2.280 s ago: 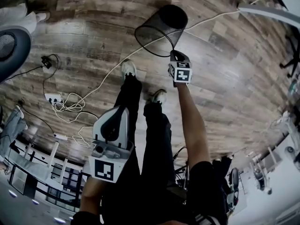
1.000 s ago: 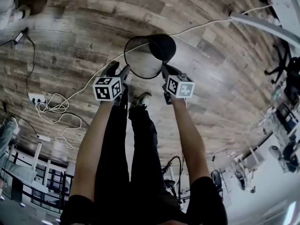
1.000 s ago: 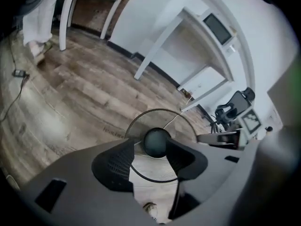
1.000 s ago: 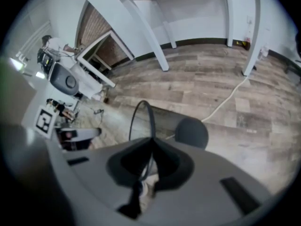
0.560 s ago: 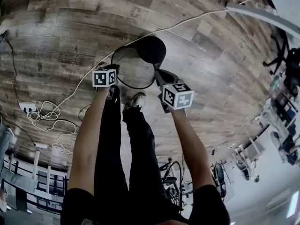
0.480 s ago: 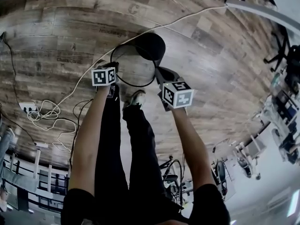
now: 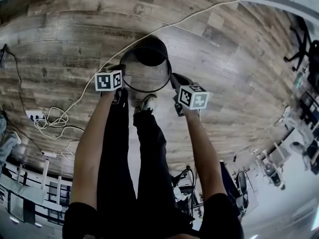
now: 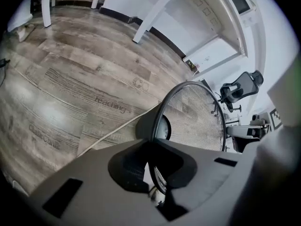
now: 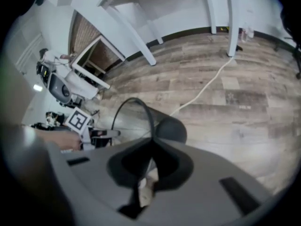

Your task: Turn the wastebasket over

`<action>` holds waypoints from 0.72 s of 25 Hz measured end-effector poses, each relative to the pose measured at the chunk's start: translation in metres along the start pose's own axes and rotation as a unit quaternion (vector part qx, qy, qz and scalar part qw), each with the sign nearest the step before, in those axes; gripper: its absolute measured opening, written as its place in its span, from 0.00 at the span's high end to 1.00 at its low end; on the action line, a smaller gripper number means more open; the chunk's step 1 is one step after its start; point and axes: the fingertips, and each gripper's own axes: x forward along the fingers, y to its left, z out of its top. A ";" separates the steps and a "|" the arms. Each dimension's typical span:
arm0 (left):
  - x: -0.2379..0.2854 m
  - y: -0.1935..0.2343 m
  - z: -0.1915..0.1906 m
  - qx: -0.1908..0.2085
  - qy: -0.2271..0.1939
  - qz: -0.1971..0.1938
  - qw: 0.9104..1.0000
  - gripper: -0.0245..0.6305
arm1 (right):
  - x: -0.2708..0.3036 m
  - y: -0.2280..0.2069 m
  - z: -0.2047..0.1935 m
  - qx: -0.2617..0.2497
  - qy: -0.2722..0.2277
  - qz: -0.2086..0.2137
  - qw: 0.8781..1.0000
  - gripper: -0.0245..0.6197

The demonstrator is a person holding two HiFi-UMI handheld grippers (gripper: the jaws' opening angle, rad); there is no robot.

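Note:
The black mesh wastebasket [image 7: 146, 72] hangs off the wood floor, tilted, with its open mouth facing me and its solid base [image 7: 149, 51] on the far side. My left gripper [image 7: 121, 72] is at the rim's left side. Its jaws are closing, with the wire rim between them. In the left gripper view the rim runs straight into the jaw gap of the left gripper [image 8: 150, 160] and the mesh wall [image 8: 197, 121] rises beyond. My right gripper [image 7: 173, 78] is shut on the rim's right side. The right gripper view shows the right gripper [image 9: 149, 166] gripping the rim, with the base [image 9: 171, 128] past it.
A white cable [image 7: 199, 16] crosses the floor behind the basket. A power strip with tangled cords [image 7: 40, 117] lies at the left. The person's shoes [image 7: 148, 102] stand just under the basket. An office chair [image 8: 237, 91] and white desk legs [image 9: 230, 27] stand farther off.
The left gripper came up from beside the person's hip to the rim's left side and closed there. The basket, held by the right gripper throughout, swung nearer and turned its mouth towards me.

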 end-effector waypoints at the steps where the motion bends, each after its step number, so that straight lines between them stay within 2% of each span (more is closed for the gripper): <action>1: -0.003 0.000 -0.002 0.006 0.006 0.005 1.000 0.89 | 0.002 -0.002 -0.005 0.014 -0.001 0.002 1.000 0.91; 8: -0.029 0.004 -0.027 0.022 0.019 0.065 0.997 0.88 | 0.019 -0.006 -0.037 0.048 0.004 0.000 0.999 0.91; 12: -0.029 0.003 -0.037 0.034 0.024 0.089 0.995 0.88 | 0.026 -0.013 -0.048 0.052 0.008 -0.018 0.998 0.91; 15: -0.023 0.004 -0.041 0.031 0.025 0.099 0.994 0.88 | 0.031 -0.020 -0.055 0.054 0.007 -0.042 0.998 0.91; 18: -0.019 0.006 -0.039 0.026 0.018 0.103 0.994 0.88 | 0.033 -0.021 -0.052 0.054 -0.006 -0.048 0.997 0.91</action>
